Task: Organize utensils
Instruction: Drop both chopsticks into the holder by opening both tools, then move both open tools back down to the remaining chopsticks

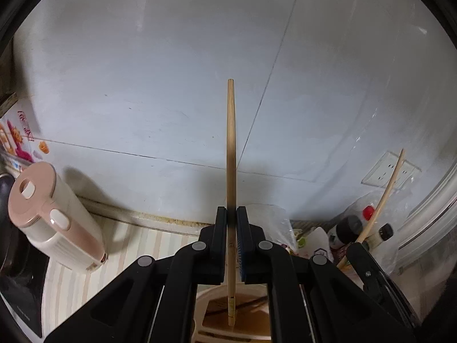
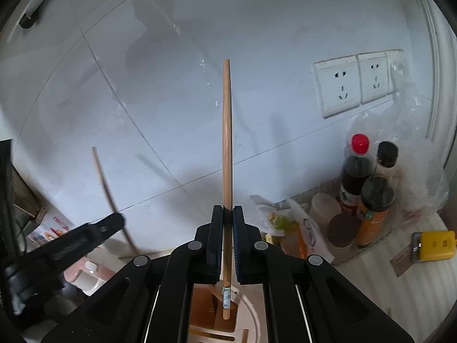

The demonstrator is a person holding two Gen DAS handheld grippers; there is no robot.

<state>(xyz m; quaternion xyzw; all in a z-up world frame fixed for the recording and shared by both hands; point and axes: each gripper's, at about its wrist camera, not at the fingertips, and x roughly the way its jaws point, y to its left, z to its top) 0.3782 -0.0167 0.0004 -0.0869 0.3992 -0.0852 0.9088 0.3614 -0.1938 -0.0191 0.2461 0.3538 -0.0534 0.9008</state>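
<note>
My left gripper (image 1: 231, 214) is shut on a wooden chopstick (image 1: 231, 148) that stands upright between its pads, lower end over a beige utensil holder (image 1: 212, 300). My right gripper (image 2: 227, 214) is shut on a second wooden chopstick (image 2: 226, 131), also upright, its labelled lower end hanging over the same beige holder (image 2: 251, 314). In the left wrist view the right gripper's black body (image 1: 368, 268) shows at the lower right with its chopstick (image 1: 385, 197) slanting up. In the right wrist view the left gripper's body (image 2: 85, 237) and its chopstick (image 2: 110, 197) appear at the left.
A pink and white kettle (image 1: 54, 217) stands on the striped counter at the left. Sauce bottles (image 2: 365, 188), plastic bags (image 2: 288, 223) and a yellow box (image 2: 434, 245) crowd the right corner below wall sockets (image 2: 340, 85). The tiled wall (image 1: 171, 71) is close ahead.
</note>
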